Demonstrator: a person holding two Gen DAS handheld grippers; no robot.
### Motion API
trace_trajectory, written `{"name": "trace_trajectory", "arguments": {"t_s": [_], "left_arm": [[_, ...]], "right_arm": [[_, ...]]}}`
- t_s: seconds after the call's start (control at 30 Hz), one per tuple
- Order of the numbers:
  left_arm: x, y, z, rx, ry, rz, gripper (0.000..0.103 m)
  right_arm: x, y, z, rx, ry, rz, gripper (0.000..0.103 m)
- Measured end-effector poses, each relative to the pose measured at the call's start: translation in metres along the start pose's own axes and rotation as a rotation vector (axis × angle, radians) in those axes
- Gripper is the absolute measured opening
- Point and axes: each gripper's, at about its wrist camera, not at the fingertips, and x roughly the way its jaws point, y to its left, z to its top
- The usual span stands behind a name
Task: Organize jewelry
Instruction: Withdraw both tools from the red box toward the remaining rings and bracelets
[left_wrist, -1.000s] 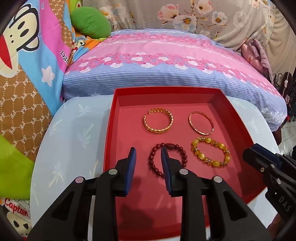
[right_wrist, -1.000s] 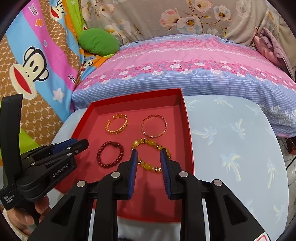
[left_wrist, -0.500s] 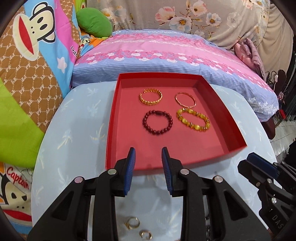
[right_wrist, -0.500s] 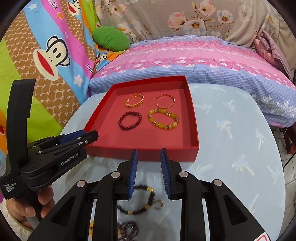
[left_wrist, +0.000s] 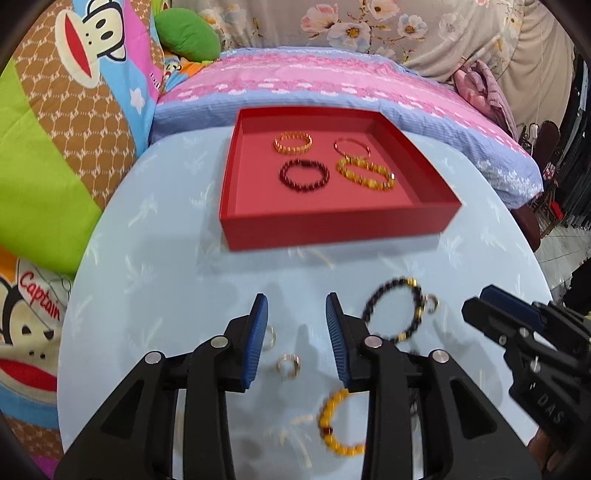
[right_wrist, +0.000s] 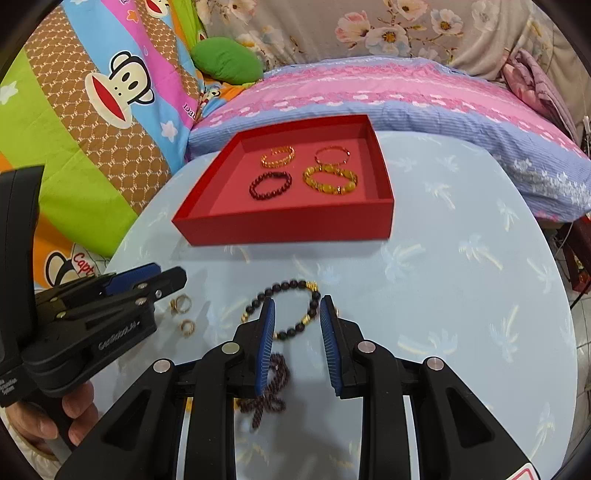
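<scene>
**Both grippers over loose jewelry, four bracelets already in the tray**

Starting at the left, we see a bright cartoon-monkey blanket (left_wrist: 74, 122) and a green cushion (left_wrist: 186, 35) beside the round table (left_wrist: 159, 266), whose pale blue cloth carries a faint palm print. Behind it lies a pink and blue striped pillow (left_wrist: 332, 88) against a floral fabric backdrop.

On the table's near left, two small gold rings (right_wrist: 181, 304) lie just beside the left gripper (left_wrist: 295, 332). Its jaws have just been opening; they stand partly apart with nothing between the pads, one ring on the cloth below the gap. A hand (right_wrist: 70, 421) grips its handle in the right wrist view.

Further back, the red tray (left_wrist: 332, 229) holds four bracelets in two rows: a gold link bangle (left_wrist: 292, 143) and a thin rose-gold bangle (left_wrist: 351, 146) behind, a dark red beaded bracelet (left_wrist: 304, 174) and a yellow beaded bracelet (left_wrist: 365, 173) in front.

Nearer us, a black beaded bracelet (right_wrist: 291, 308) with gold spacers lies on the cloth; the right gripper (right_wrist: 297, 336) hangs over it, jaws partly apart and, as far as we can tell, not pressing it. A dark string of beads (right_wrist: 266, 398) sits partly hidden under its fingers. Another yellow beaded bracelet (left_wrist: 338, 424), blurred, lies close to the left gripper.
</scene>
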Motion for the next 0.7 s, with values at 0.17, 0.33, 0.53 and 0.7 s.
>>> {"name": "trace_trajectory", "arguments": {"t_s": [0.17,0.33,0.53,0.7], "left_arm": [[0.001,-0.003,-0.036,0.009,0.057,-0.018,0.034],[0.005,-0.010,-0.064,0.023,0.101,-0.035,0.034],[0.006,-0.020,-0.074,0.073,0.090,0.002,0.033],[0.006,-0.022,-0.074,0.094,0.076,0.017,0.021]], "right_arm": [[-0.003,-0.004,-0.019,0.013,0.022,-0.004,0.025],[-0.001,-0.007,-0.034,0.021,0.047,-0.007,0.025],[0.002,-0.005,-0.041,0.018,0.061,-0.003,0.025],[0.006,-0.002,-0.041,0.007,0.071,0.001,0.025]]}}
